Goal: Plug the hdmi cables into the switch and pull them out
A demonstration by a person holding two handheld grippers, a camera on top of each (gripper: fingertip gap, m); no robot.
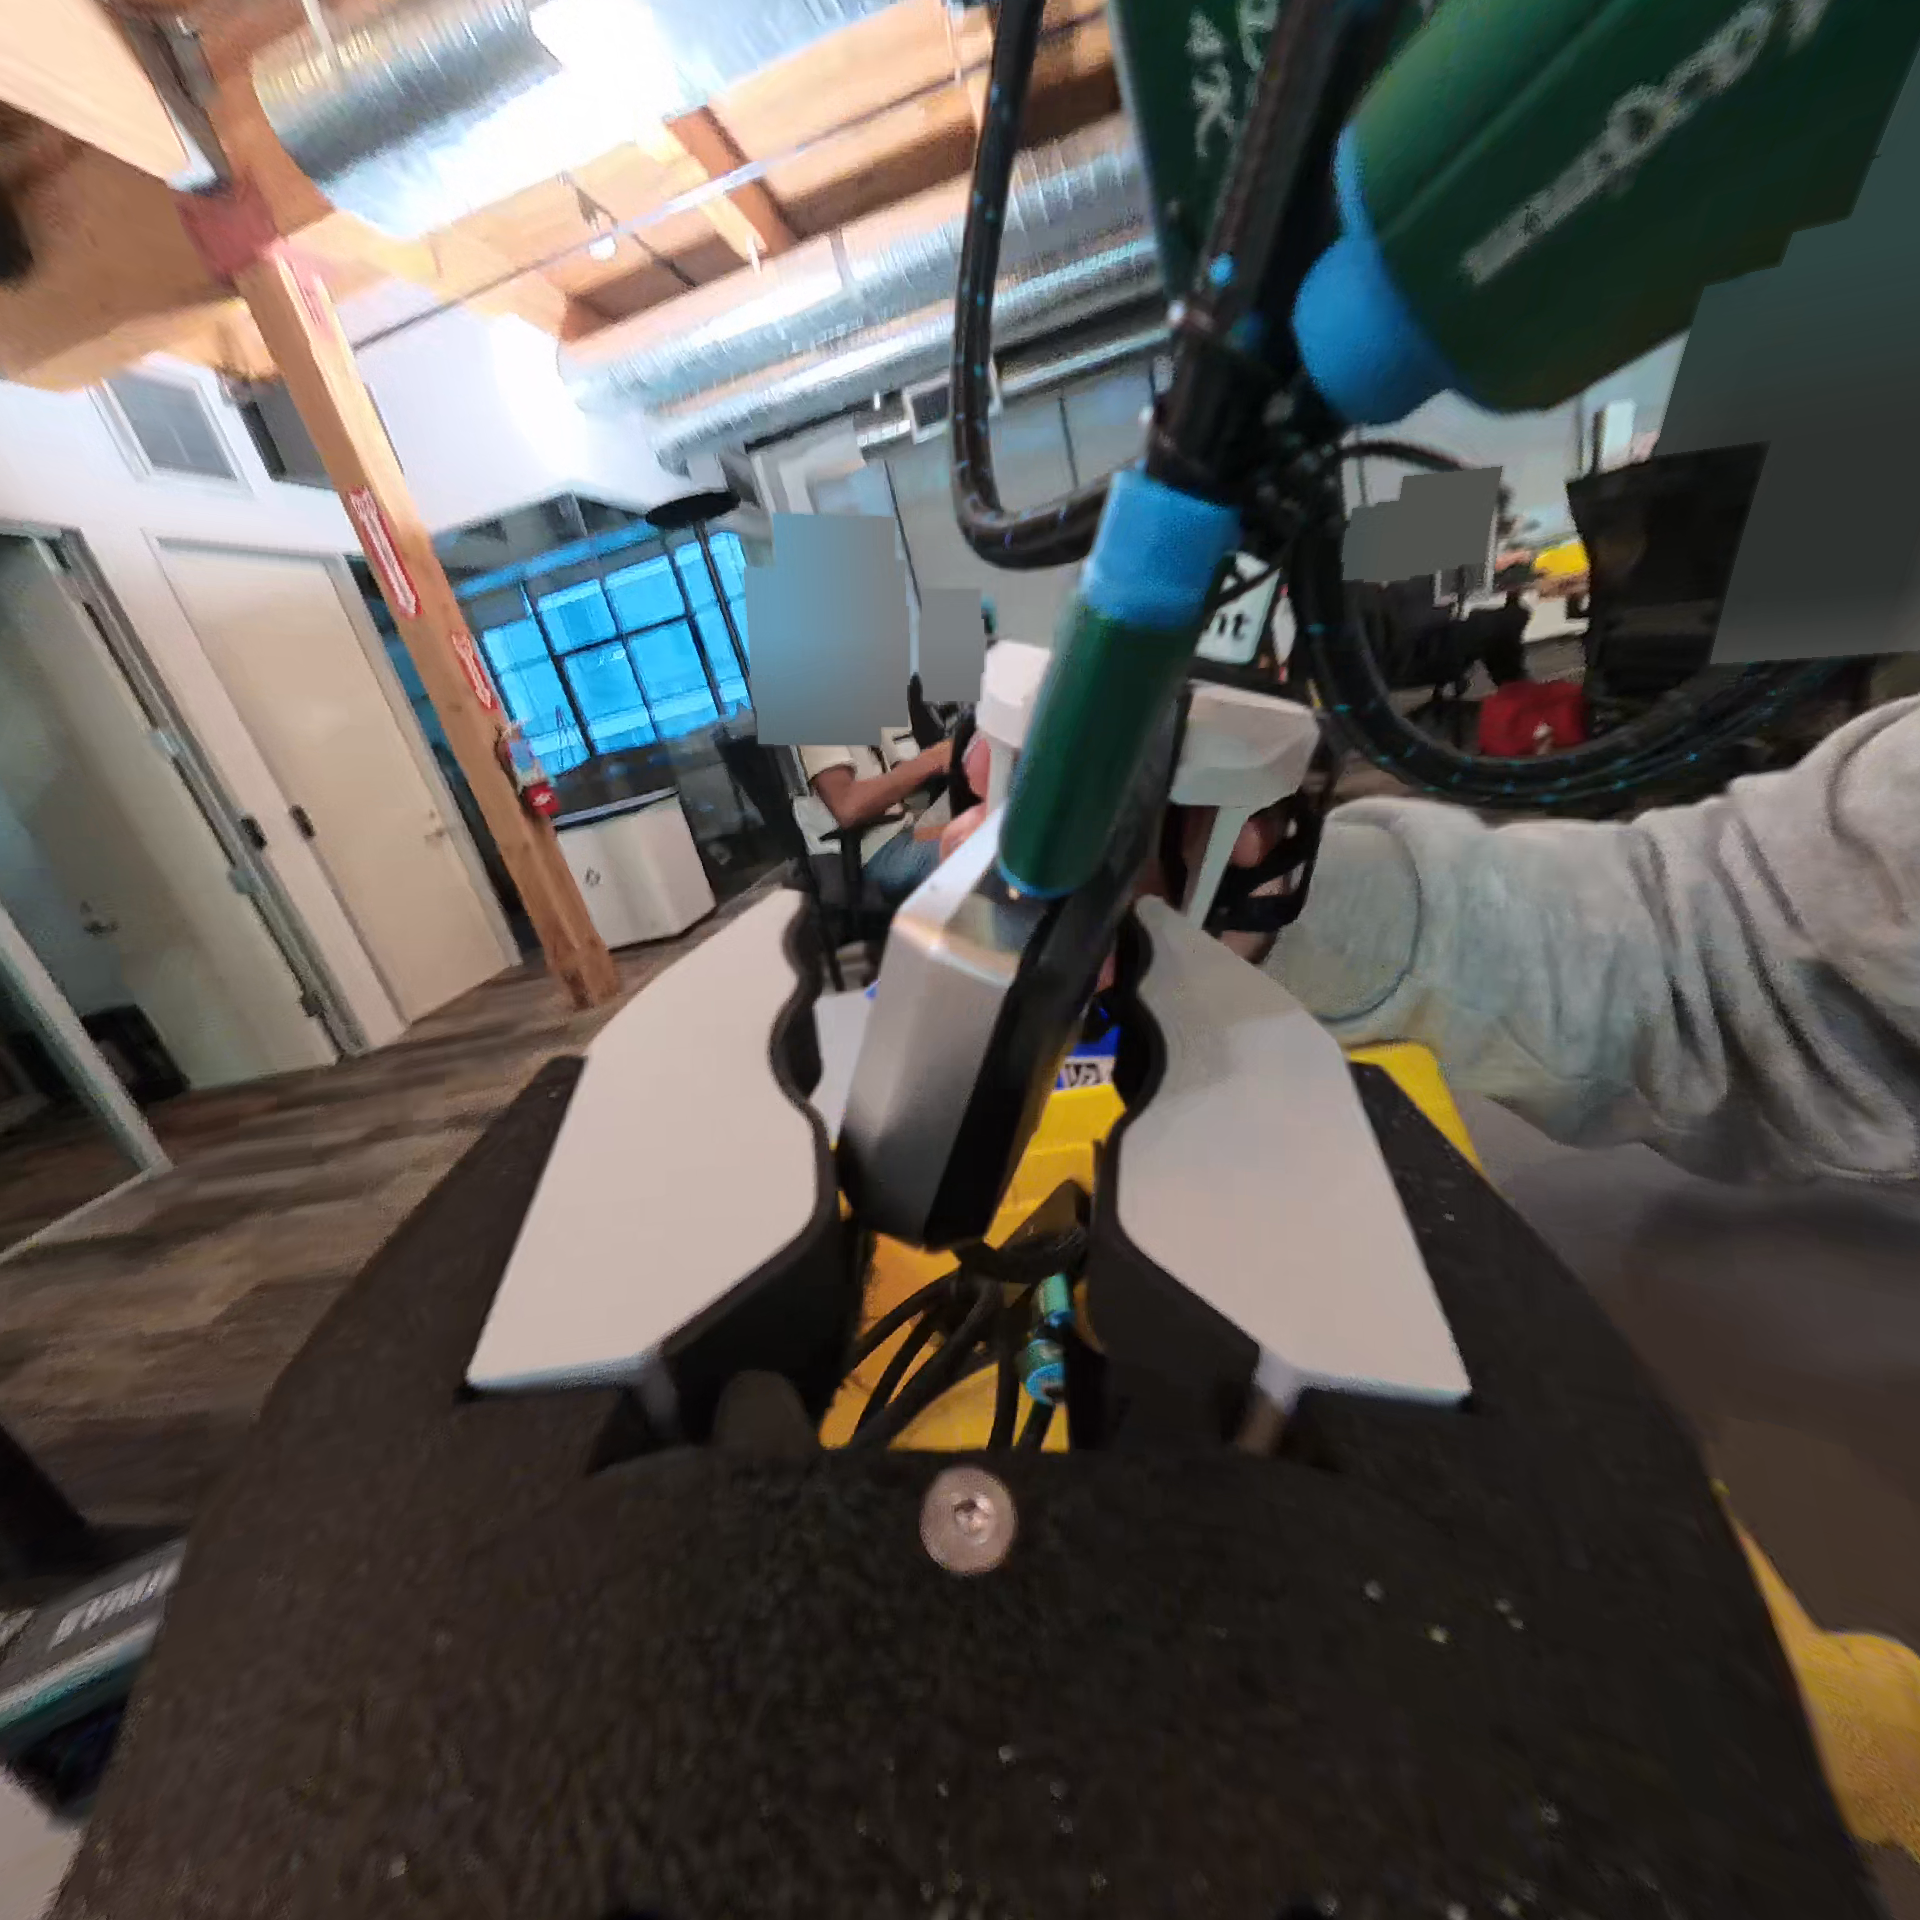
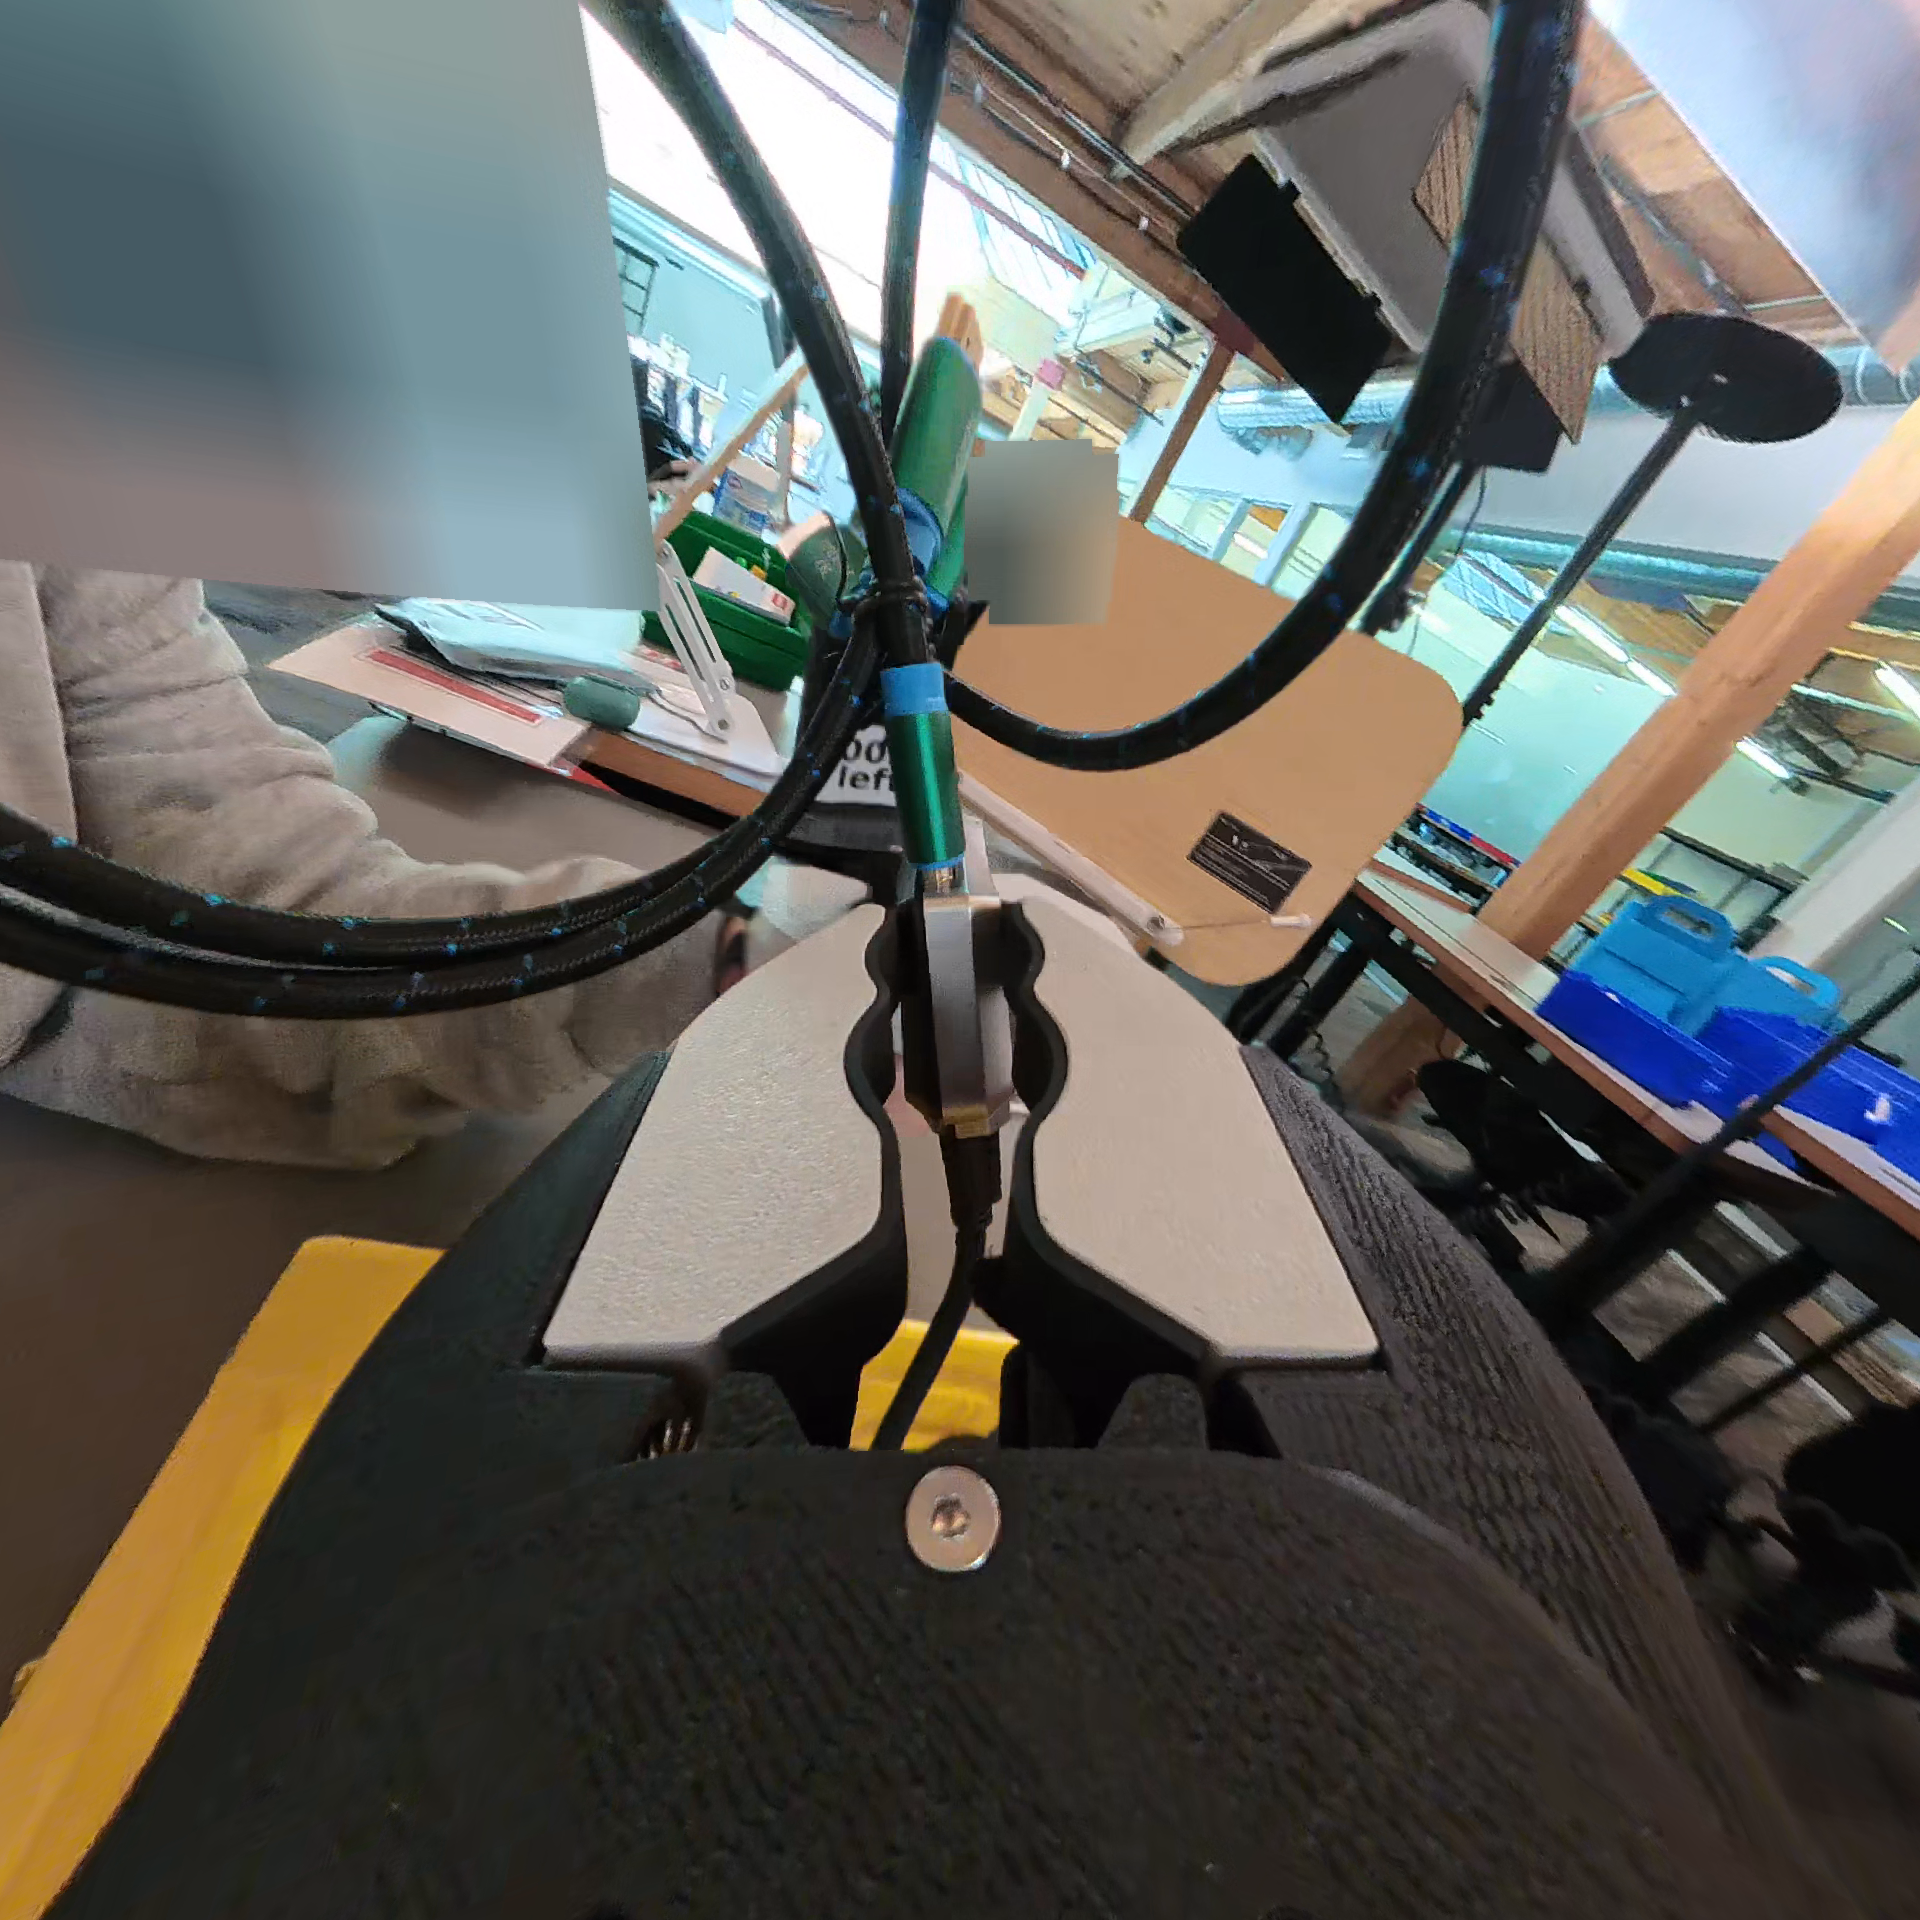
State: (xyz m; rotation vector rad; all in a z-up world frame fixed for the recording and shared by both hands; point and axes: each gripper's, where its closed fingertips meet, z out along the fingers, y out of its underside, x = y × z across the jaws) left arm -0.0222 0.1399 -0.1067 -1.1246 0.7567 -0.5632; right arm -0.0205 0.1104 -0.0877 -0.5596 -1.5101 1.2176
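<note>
Silver adapter block clamped in the right gripper, left gripper's fingers spread around it

Centre of the right wrist view: the silver adapter block (image 2: 954, 1023) stands with its long axis running up the frame, narrow edge toward the camera, and the right gripper (image 2: 956, 1023) has its two pads closed down on the flat faces, leaving only the block's thickness between them. A green plug (image 2: 930, 790) with a blue band sits straight on the block's upper end, in line with it, and its black braided cable (image 2: 831, 343) climbs toward the top of the frame, while more braided cable loops off to the left edge. From the block's lower end a thin black lead (image 2: 940, 1320) drops between the fingers over a yellow bin (image 2: 260, 1382).

In the left wrist view the same block (image 1: 930, 1049) sits just below centre, leaning so its upper end tips right. It shows a brushed silver face and a black edge. The green plug (image 1: 1081, 748) carries on up that slant. The left gripper (image 1: 966, 997) stands much wider. Its right finger (image 1: 1236, 1122) lies close against the black edge; a visible gap separates its left finger (image 1: 675, 1132) from the silver face, so no squeeze there. A grey-sleeved arm (image 1: 1621, 935) reaches in from the right edge at mid-height.
</note>
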